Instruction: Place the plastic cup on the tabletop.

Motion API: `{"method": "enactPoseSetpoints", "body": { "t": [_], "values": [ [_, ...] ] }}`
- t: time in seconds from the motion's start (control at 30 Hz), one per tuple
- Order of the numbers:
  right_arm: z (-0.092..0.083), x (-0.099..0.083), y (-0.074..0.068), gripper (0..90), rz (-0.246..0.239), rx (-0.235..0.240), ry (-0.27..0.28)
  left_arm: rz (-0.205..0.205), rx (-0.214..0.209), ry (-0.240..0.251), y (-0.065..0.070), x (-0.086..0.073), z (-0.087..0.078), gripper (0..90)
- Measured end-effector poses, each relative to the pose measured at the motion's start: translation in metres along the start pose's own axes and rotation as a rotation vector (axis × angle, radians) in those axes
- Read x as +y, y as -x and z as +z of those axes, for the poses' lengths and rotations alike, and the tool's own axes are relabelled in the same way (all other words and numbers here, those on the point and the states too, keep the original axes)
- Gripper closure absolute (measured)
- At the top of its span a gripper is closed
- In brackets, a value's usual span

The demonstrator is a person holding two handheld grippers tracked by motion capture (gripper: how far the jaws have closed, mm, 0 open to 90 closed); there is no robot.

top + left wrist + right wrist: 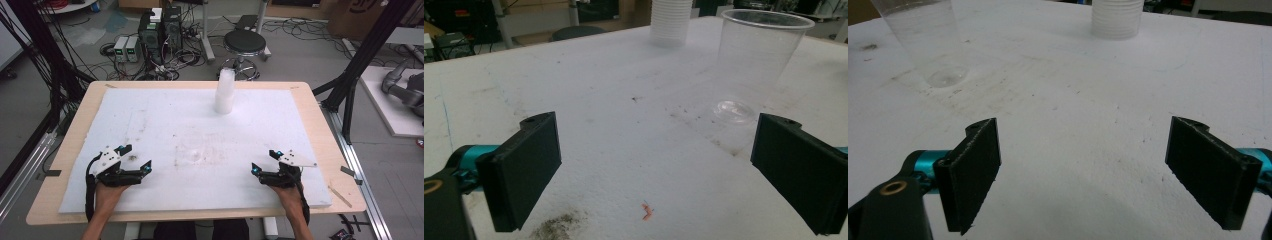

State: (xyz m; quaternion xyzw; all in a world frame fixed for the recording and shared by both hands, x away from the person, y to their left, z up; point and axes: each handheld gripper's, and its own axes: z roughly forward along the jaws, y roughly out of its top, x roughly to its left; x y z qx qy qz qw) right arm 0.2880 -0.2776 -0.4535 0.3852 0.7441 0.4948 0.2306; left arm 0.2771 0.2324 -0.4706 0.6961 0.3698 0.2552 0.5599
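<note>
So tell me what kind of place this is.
Probably a robotics lab or workshop: computer towers and loose cables cover the floor, and a foam-covered table stands inside a black metal frame.

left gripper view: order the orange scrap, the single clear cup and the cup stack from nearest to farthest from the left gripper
1. orange scrap, on the foam between the left gripper jaws
2. single clear cup, upright, ahead to the right
3. cup stack, farthest, at the far edge

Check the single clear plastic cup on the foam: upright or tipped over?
Upright. The clear plastic cup stands on its base with its open rim on top, empty, apart from the stack of cups farther back on the white foam sheet.
</note>
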Motion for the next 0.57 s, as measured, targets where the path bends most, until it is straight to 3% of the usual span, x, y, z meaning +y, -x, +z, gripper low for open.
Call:
{"method": "enactPoseSetpoints", "body": {
  "t": [0.57],
  "values": [
    [-0.0014, -0.0006, 0.0002, 14.5, -0.001, 0.000, 0.016, -0.021, -0.007, 0.025, -0.0024, -0.0011, -0.0022, 7.6]
  ]
}}
